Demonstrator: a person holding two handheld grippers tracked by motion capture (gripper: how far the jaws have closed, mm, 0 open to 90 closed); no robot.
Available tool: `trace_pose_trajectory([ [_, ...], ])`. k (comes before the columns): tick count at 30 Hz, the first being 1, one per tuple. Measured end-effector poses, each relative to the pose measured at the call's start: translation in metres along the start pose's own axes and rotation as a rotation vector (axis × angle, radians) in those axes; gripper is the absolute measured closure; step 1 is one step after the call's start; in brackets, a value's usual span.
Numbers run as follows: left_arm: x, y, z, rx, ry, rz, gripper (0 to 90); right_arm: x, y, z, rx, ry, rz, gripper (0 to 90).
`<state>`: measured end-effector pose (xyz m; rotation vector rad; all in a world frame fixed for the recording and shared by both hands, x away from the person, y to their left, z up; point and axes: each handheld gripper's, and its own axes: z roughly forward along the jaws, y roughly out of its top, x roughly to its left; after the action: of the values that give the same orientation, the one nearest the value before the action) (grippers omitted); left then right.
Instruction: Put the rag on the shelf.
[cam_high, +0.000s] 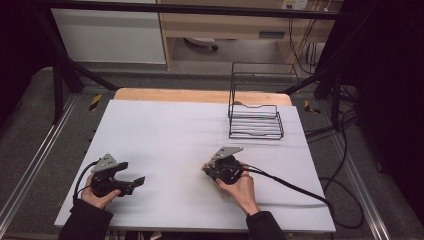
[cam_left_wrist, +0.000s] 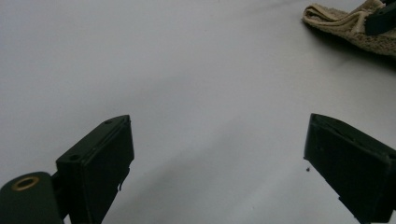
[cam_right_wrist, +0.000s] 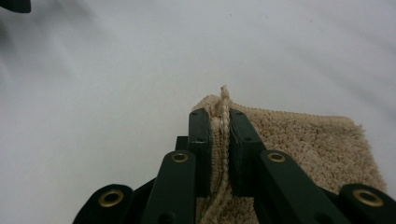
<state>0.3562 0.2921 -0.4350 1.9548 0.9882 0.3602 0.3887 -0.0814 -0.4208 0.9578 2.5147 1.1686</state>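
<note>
A: Pinching the cloth (cam_right_wrist: 299, 154) edge-on, right gripper (cam_right_wrist: 219, 121). Jaws nearly closed, the hem runs up between them and sticks out past the tips.

B: Rest of the cloth?

A: Beige terry. In the right gripper view it spreads flat on the table (cam_right_wrist: 93, 93) to the right of the jaws. In the high view the right gripper (cam_high: 211, 170) hides most of it; a bit of cloth (cam_high: 206, 166) shows at the tips and some under the hand (cam_high: 242, 190).

B: Where on the table?

A: Near the front edge, a little right of centre, well clear of the right edge. The tips point toward the left edge.

B: Left gripper?

A: Wide open, nothing between the jaws. In its own view the left gripper (cam_left_wrist: 217, 149) looks over bare white top. In the high view the left gripper (cam_high: 134, 184) sits near the front left corner, held low in the left hand (cam_high: 97, 196), tips pointing toward the other gripper.

B: Gap between the two?

A: Well apart. The left gripper view catches the cloth (cam_left_wrist: 348, 23) at its top right corner, a black jaw tip on it, far off from its own jaws.

B: Anything else on top?

A: Black wire rack (cam_high: 255, 120) near the back right corner, well away from both hands. Cable trails from the right gripper off the right edge.
</note>
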Motion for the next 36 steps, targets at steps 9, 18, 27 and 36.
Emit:
trace_pose_trajectory([
  [9, 0.0, 0.0, 0.0, -0.002, -0.002, 0.001, 8.0, 0.009, 0.004, 0.033, 0.023, -0.008, -0.003, 78.7],
  [18, -0.001, 0.0, -0.001, -0.004, 0.0, -0.001, 7.9, 0.014, 0.004, 0.005, -0.046, 0.018, -0.021, 53.2],
  [27, -0.002, 0.0, 0.0, 0.0, -0.003, 0.005, 7.9, 0.02, -0.034, -0.024, 0.0, 0.014, 0.001, 55.1],
  [36, -0.003, 0.001, 0.0, 0.001, -0.003, 0.007, 7.9, 0.026, -0.06, -0.025, 0.043, -0.004, -0.01, 71.3],
])
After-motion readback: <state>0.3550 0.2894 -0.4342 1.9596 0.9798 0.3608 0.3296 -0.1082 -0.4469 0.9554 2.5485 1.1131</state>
